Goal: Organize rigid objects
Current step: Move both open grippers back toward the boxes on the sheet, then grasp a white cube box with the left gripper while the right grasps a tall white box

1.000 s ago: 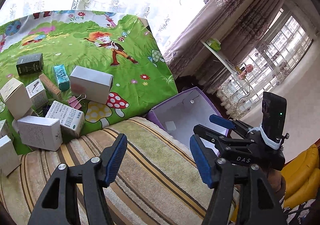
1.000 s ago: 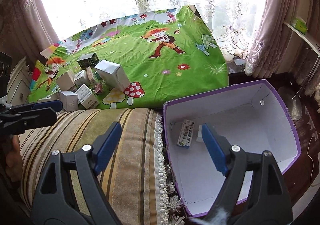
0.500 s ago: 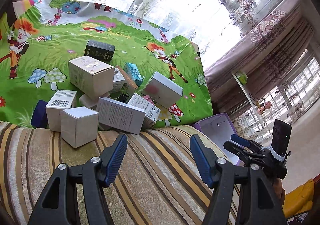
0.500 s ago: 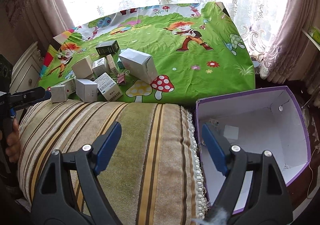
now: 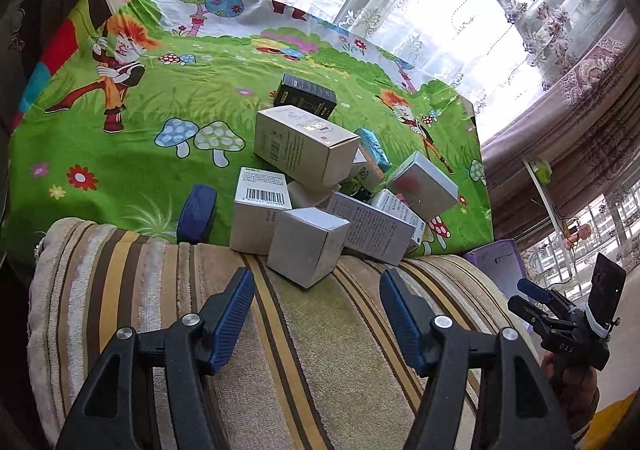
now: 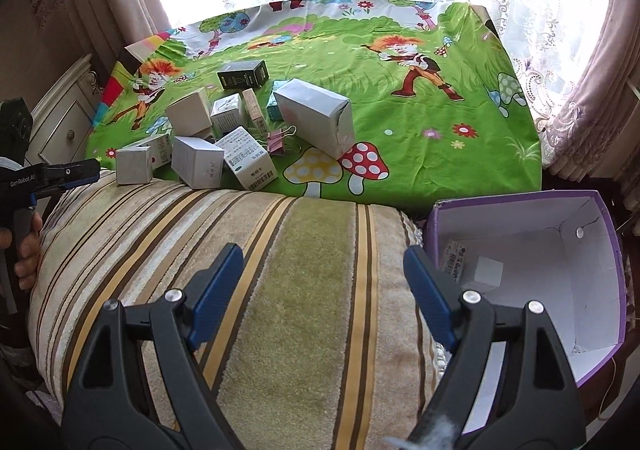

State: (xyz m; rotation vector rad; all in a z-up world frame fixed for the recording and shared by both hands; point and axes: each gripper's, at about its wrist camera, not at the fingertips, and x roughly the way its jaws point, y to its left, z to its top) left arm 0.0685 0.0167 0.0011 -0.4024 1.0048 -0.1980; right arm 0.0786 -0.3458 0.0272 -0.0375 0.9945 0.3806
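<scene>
The left claw [image 5: 316,314] stands wide open and empty. Just ahead of its blue pads, nearly centred between them, sits a small grey-white cardboard cube box [image 5: 308,246] at the near edge of a heap of paper cartons [image 5: 332,178], half on the striped plush cushion [image 5: 320,350] and half on the green cartoon-print sheet [image 5: 140,130].

The box looks light, stiff enough to pinch yet crushable – a gentle squeeze across 2 opposite flat faces, low on the body, should hold it without slipping. It leans against neighbours, so lifting it may shift them.

The right claw [image 6: 324,298] is also wide open and empty, with the purple open cardboard bin [image 6: 600,290] off to its right, 2 small cartons already inside.

Compared with 0.5 s ago, the left claw has closed in on the heap – the cube now looms larger between its pads.
</scene>
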